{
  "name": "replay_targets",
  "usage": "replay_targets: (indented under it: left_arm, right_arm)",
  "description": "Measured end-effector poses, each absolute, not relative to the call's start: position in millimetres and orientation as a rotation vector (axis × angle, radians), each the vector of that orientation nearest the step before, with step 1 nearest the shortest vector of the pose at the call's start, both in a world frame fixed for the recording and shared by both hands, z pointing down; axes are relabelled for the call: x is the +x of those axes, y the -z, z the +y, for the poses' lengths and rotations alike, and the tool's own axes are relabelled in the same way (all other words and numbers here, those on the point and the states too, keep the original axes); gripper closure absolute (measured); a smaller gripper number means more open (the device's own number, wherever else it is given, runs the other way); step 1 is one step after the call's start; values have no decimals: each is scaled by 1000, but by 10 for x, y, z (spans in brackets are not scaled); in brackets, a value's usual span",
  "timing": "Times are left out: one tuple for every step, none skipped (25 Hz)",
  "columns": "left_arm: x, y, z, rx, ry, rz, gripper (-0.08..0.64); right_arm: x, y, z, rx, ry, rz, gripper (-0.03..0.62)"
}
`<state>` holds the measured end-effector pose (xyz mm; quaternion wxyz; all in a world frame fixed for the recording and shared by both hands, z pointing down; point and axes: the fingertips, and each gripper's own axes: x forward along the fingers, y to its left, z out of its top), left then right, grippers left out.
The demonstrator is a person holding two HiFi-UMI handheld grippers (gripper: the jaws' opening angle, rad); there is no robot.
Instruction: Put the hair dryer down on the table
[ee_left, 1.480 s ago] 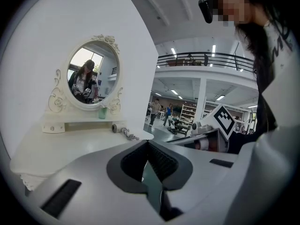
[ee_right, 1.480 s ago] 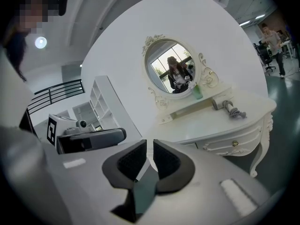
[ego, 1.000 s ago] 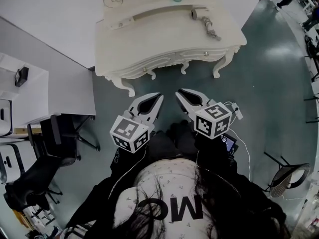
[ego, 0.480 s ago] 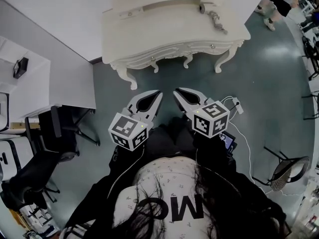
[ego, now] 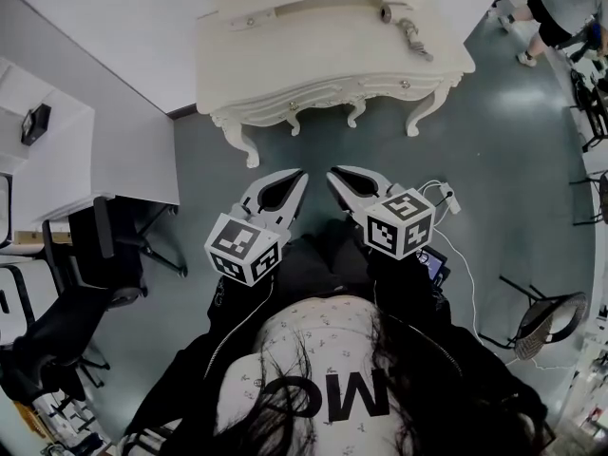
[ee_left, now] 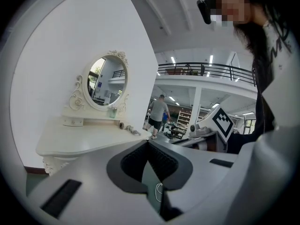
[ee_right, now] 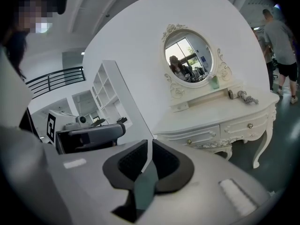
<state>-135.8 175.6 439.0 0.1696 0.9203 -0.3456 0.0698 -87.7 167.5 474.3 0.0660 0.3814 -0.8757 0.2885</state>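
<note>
A small grey hair dryer (ego: 386, 13) with its coiled cord (ego: 412, 40) lies on the right part of the white dressing table (ego: 313, 55); in the right gripper view the hair dryer (ee_right: 231, 93) lies below the oval mirror. Both grippers hang over the green floor in front of the table, well short of it. My left gripper (ego: 299, 173) has its jaws together with nothing between them, as the left gripper (ee_left: 149, 142) shows in its own view. My right gripper (ego: 332, 172) is likewise shut and empty, as the right gripper (ee_right: 150, 142) shows in its own view.
An oval mirror (ee_right: 187, 55) and a green cup (ee_right: 214, 82) stand at the table's back. A white partition (ego: 95, 150) and a black office chair (ego: 85, 283) are at the left. Another chair (ego: 549, 319) stands at the right, and a person (ego: 560, 8) walks beyond.
The dressing table has slid up and away in the head view while both grippers kept their place before the body. The person at the top right has walked on.
</note>
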Motion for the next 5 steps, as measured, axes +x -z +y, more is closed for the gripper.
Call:
replay_targets:
  left_arm:
    - [-1372,-4389,1757,2615,-195,-985,560]
    - [-1388,-4387,1758,2615,-191,-988,560]
    - [-1405,-4386,1759,2615,-188,-992,560]
    - [-1422,-4384,1759,2614,-183,-997,560]
    - [-1439,-4382,1760,2613,-179,-1002,560]
  right_arm:
    - [-892,-4744,1679,1147,-868,-2640,551]
    - [-908,-4745,1682,1143,-865,-2640,551]
    - [-924,-4745,1686,1138,-862,-2640,551]
    - [-941,-4745,1689,1133,-858,-2641,551]
    - [-958,-4745,1692,1127,-854,-2641,551]
